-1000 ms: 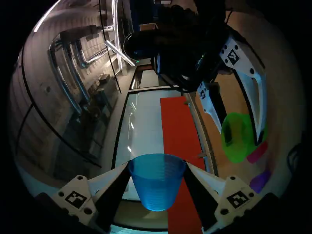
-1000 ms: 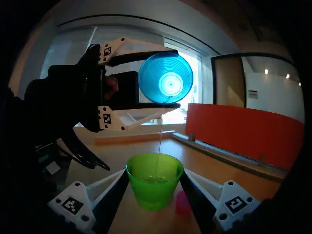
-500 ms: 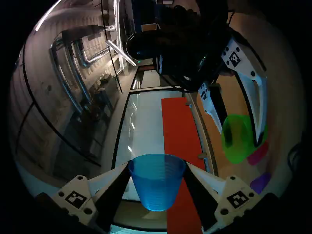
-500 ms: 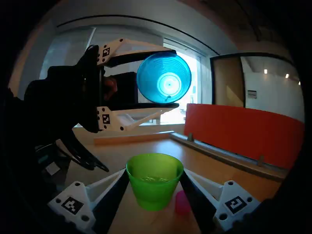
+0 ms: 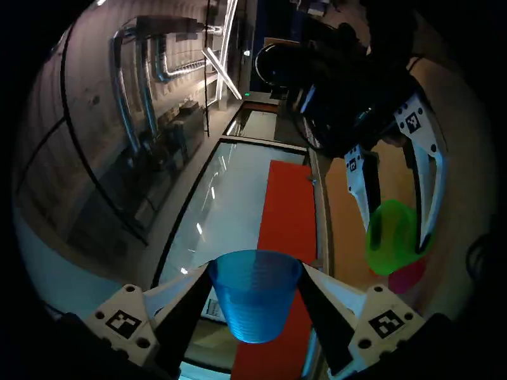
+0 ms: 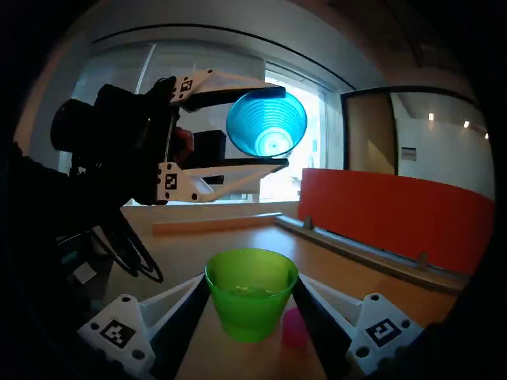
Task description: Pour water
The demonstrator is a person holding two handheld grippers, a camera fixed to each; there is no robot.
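Wooden desk, warm brown, spreads across the right gripper view. An orange-red partition runs along its far side on a grey rail, with a bright window behind. The left gripper view is tipped over, and there silver pipes and a strip light cross the ceiling.

Now the cups. The right hand-held gripper is clamped on the green cup, a finger pressed to each side. The cup is upright, low over the desk, with a little clear water in its bottom. The left hand-held gripper pinches the blue cup the same way, both fingers tight against its walls. From the right gripper view that blue cup hangs well above the green one and a bit beyond it. It's tilted, with its open mouth facing the camera and angled downward.

A small pink thing sits on the desk just beside the green cup, partly behind the gripper's finger. Black cables loop down at the left, below the dark body of the left hand-held gripper.
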